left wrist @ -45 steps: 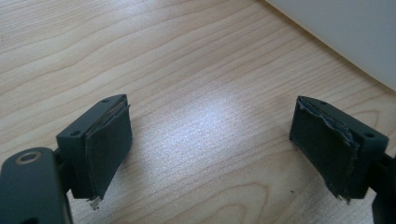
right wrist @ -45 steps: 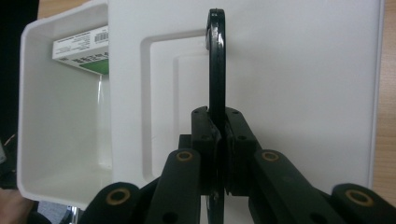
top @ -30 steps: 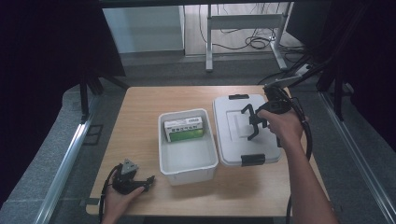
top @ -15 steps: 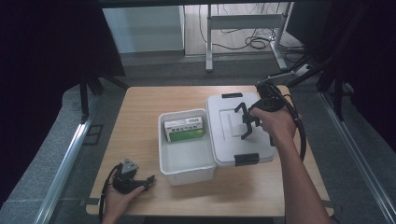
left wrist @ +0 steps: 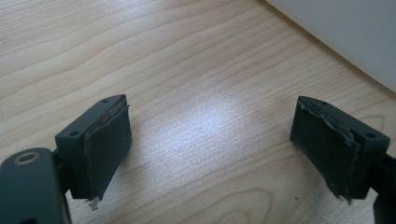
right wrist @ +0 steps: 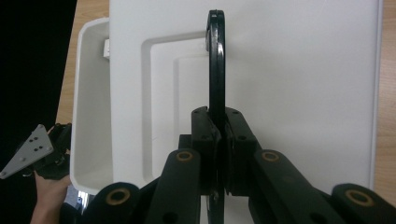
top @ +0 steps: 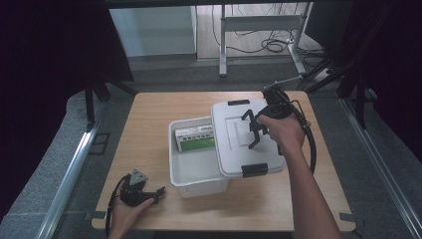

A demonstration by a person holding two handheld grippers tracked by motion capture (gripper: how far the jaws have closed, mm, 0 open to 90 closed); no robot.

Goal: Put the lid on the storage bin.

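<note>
**A:** Wood table (top: 149, 129) in a dim room, dark curtains on both sides, cables on the floor out back. So what's new compared to a second ago?

**B:** Your lid (top: 234, 149) has come over. A second ago it lay flat on the table to the right of the bin (top: 191, 181); now you carry it leftward and it hangs partly over the bin's right half. The green box (top: 195, 139) inside is half in view at the lid's left edge.

**A:** So you're closing it up?

**B:** Looks that way to me. It's not seated yet though. It sits skewed, with the near latch (top: 255, 170) off the bin's corner, so you'd need to square it up first.

**A:** And the tools?

**B:** Your right gripper (right wrist: 217, 140) is pinched tight on the lid's black handle (right wrist: 215, 70), pads squeezed around it. Your left gripper (left wrist: 210, 149) rests on the table near the bin's front left corner, jaws wide apart, nothing between them but bare wood.
</note>
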